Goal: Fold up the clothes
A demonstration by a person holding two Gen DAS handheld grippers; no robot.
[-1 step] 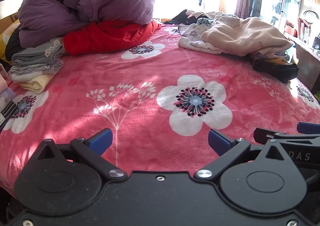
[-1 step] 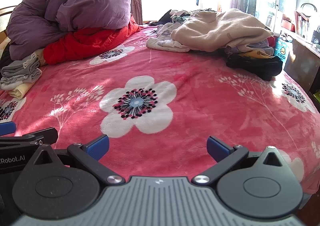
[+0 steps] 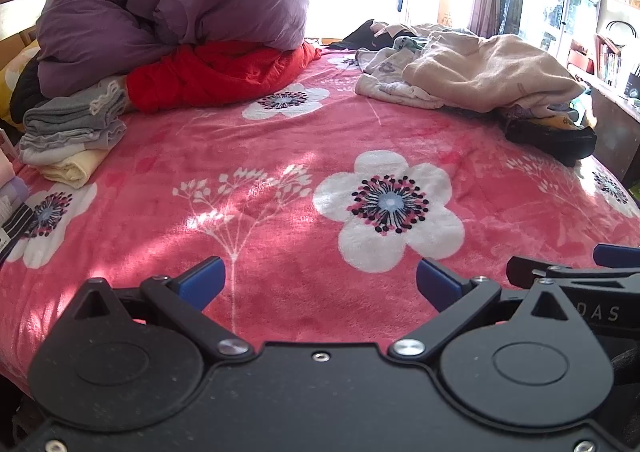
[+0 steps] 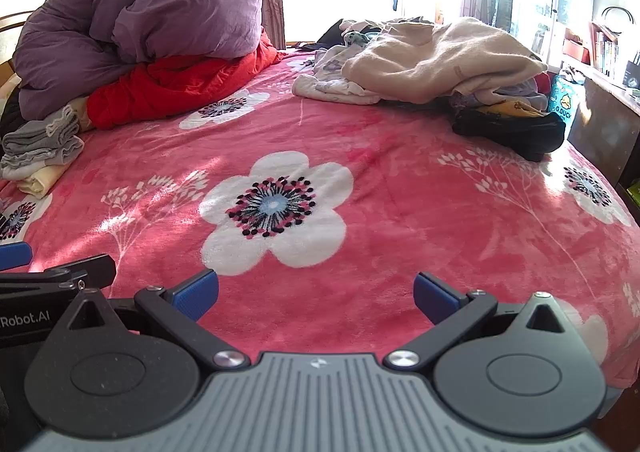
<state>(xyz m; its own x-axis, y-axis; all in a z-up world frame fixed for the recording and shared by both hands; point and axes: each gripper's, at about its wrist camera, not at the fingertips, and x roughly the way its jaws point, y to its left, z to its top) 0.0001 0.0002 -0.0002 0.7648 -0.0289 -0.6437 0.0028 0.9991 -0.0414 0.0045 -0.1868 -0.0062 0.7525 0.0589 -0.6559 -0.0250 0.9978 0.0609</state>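
Observation:
A pile of unfolded clothes lies at the far right of the bed, topped by a beige sweater (image 3: 492,72) (image 4: 436,56), with a white printed garment (image 3: 388,84) (image 4: 332,84) and a black garment (image 3: 552,136) (image 4: 512,128) at its edges. A stack of folded grey and cream clothes (image 3: 72,132) (image 4: 40,148) sits at the far left. My left gripper (image 3: 320,280) is open and empty, low over the near part of the pink flowered blanket (image 3: 280,156). My right gripper (image 4: 316,292) is open and empty beside it, over the blanket (image 4: 380,180).
A purple duvet (image 3: 172,0) (image 4: 140,12) rests on a red quilt (image 3: 216,72) (image 4: 172,84) at the far left. A dark cabinet (image 4: 600,132) with a shelf of books stands along the bed's right side. Striped and lilac folded items (image 3: 12,204) lie at the left edge.

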